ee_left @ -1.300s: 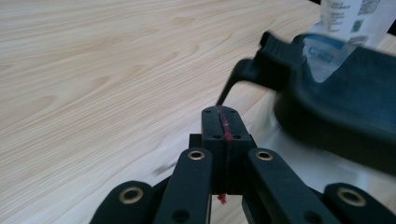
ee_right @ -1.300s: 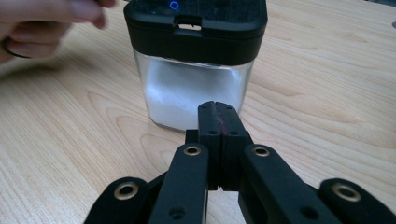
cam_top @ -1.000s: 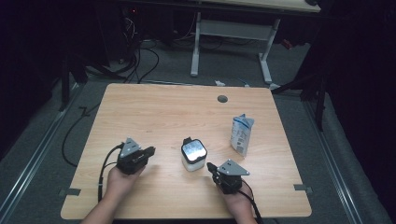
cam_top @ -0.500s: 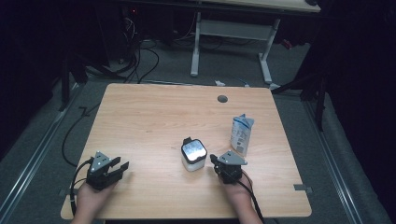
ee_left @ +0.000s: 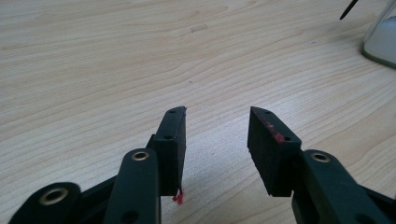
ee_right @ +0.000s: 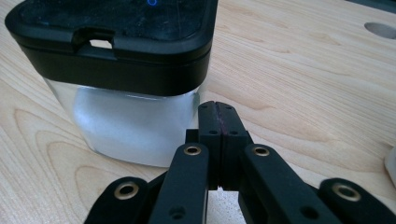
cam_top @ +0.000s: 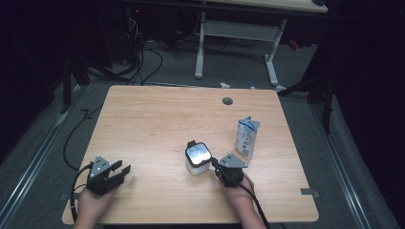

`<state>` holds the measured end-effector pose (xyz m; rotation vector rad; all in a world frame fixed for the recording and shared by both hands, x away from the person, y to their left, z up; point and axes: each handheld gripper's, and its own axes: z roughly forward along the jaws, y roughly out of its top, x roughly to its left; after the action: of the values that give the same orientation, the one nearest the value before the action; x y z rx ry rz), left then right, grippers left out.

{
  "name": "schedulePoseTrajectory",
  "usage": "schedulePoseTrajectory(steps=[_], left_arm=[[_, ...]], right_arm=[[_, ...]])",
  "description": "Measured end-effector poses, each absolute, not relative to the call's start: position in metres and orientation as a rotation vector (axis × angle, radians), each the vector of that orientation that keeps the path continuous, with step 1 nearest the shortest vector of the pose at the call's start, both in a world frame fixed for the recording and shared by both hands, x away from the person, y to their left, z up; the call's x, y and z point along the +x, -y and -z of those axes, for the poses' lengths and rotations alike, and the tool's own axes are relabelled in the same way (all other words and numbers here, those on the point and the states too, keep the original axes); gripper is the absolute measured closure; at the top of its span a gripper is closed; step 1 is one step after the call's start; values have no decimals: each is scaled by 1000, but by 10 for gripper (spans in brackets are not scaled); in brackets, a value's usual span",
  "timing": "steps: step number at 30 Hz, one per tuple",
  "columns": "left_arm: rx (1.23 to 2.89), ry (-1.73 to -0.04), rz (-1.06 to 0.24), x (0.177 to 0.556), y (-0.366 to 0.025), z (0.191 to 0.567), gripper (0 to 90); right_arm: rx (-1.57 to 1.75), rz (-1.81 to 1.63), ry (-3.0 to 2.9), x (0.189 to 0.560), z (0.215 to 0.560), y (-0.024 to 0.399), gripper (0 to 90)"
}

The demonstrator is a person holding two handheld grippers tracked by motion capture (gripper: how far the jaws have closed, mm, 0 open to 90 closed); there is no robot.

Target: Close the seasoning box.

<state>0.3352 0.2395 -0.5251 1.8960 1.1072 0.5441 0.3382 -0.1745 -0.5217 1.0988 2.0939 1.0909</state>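
The right tool [cam_top: 216, 164] is clenched with nothing in it: in the right gripper view its two pads [ee_right: 218, 122] meet flat against each other. Its tip sits just beside the lower side wall of the jar [cam_top: 197, 159], close to touching; whether it does touch cannot be told. The jar stands upright on the table [cam_top: 157, 119], a frosted body under a black lid [ee_right: 116, 37] with a small notch in the rim facing the tool.

The left tool [cam_top: 119, 169] is well apart from the jar, near the table's front left corner. It is released, and its jaws have just been opening; in the left gripper view they stand apart over bare wood, nothing between them. Ahead and to the right of that tool, the jar's base [ee_left: 380, 39] shows at the picture's edge.

A pouch [cam_top: 248, 137] stands upright beyond the right tool, on the far side from the jar.
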Motion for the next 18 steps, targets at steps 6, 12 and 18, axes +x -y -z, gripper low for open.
schedulePoseTrajectory(steps=[6, 12, 18], left_arm=[[1905, -1100, -546, 335, -237, 526, 571], [1911, -1098, -544, 334, -238, 526, 568], [1915, -1091, -543, 335, -236, 526, 567]], right_arm=[[1080, -1111, -2107, 333, 521, 169, 900], [1057, -1121, -2119, 328, 520, 162, 900], [1044, -1131, -2131, 324, 521, 158, 900]])
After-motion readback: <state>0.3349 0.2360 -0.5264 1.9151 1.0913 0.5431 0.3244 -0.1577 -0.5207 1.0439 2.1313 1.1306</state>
